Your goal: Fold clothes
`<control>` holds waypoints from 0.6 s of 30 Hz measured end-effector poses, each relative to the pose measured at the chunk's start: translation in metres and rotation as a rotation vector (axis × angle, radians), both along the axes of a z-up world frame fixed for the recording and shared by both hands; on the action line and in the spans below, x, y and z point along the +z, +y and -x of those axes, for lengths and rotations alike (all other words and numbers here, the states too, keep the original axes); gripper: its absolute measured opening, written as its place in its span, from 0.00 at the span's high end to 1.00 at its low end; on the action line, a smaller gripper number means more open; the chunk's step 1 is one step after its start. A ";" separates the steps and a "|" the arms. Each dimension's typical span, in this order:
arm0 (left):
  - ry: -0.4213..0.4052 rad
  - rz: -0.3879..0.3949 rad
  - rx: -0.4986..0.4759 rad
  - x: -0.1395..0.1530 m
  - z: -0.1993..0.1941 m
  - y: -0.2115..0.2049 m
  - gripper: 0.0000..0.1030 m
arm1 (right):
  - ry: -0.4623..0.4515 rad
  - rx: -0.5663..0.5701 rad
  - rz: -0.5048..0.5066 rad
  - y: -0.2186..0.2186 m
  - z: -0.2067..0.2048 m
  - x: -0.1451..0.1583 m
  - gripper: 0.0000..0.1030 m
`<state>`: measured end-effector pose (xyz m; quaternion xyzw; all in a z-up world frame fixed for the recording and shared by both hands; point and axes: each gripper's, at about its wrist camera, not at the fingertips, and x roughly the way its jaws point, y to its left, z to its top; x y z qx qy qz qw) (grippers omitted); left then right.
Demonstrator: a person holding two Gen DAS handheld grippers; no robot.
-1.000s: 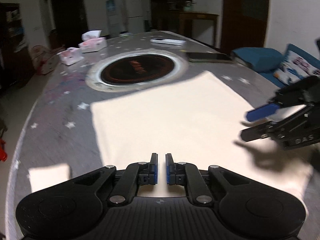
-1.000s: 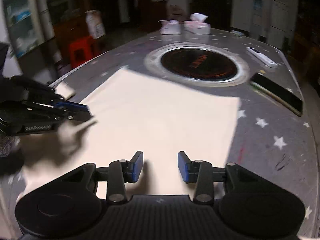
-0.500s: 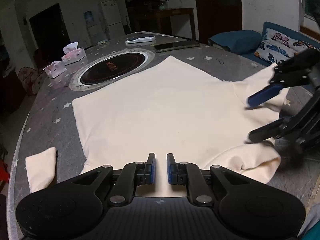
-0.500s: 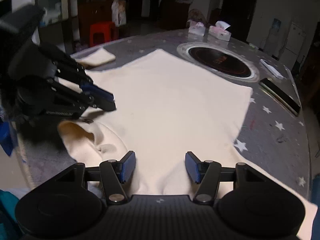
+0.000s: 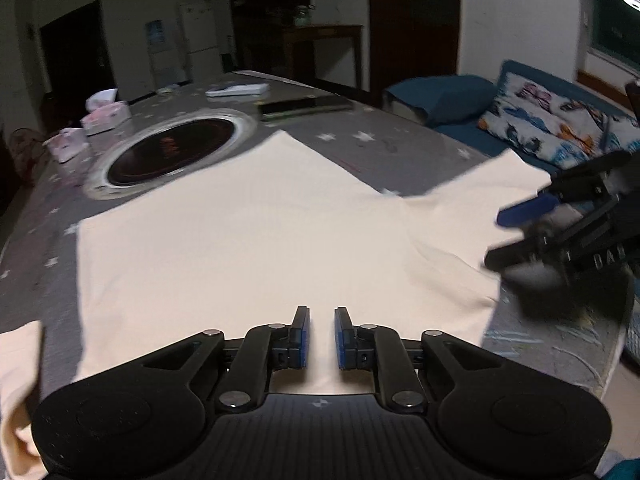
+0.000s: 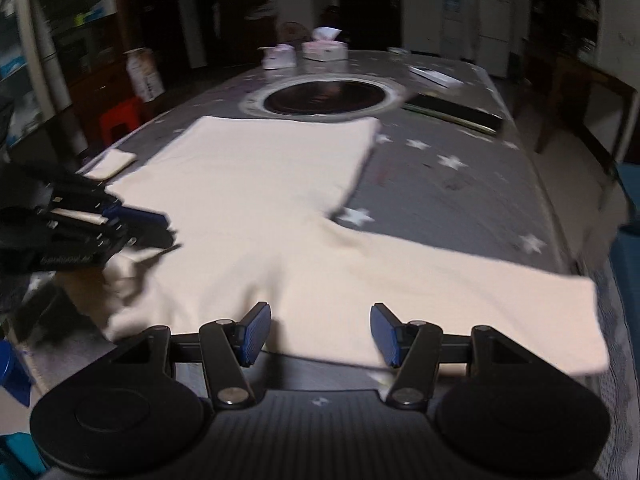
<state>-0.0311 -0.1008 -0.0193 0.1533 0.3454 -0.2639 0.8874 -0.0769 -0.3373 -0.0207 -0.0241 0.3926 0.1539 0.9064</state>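
A cream T-shirt (image 5: 248, 240) lies spread flat on the grey star-patterned table (image 5: 400, 140). My left gripper (image 5: 322, 336) hovers over the shirt's near edge. A narrow gap separates its blue pads, and only flat cloth shows through it. In the right wrist view it sits at the far left (image 6: 156, 228), over the shirt's rumpled near-left corner. My right gripper (image 6: 320, 336) stands wide open above the shirt's (image 6: 260, 200) near edge, holding nothing. It also shows on the right (image 5: 516, 236), open. One sleeve (image 6: 520, 300) stretches out to the right. The other sleeve (image 5: 20, 380) lies at the left edge.
A round black hob (image 5: 168, 152) is set into the table beyond the shirt. Behind it stand tissue boxes (image 5: 106, 118), a white remote (image 5: 236, 90) and a dark flat device (image 5: 304, 106). A blue sofa with cushions (image 5: 560, 132) stands past the table's right edge. A red stool (image 6: 120, 118) is on the floor.
Both cameras have pulled back toward the shirt's near edge, so more of it shows. The right gripper's fingers have spread wider, and a sleeve now lies stretched out. The left gripper's narrow gap is unchanged.
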 end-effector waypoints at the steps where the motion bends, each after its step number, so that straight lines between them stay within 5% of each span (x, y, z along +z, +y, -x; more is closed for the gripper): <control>1: 0.002 0.001 -0.009 -0.001 0.001 -0.004 0.86 | 0.003 -0.017 0.004 -0.006 0.001 -0.001 0.45; 11: 0.002 0.044 -0.057 0.010 0.006 -0.024 0.80 | -0.032 -0.320 0.024 -0.087 0.009 -0.002 0.47; 18: 0.012 0.049 -0.134 0.007 0.017 -0.049 0.80 | -0.002 -0.510 -0.110 -0.144 0.013 -0.014 0.51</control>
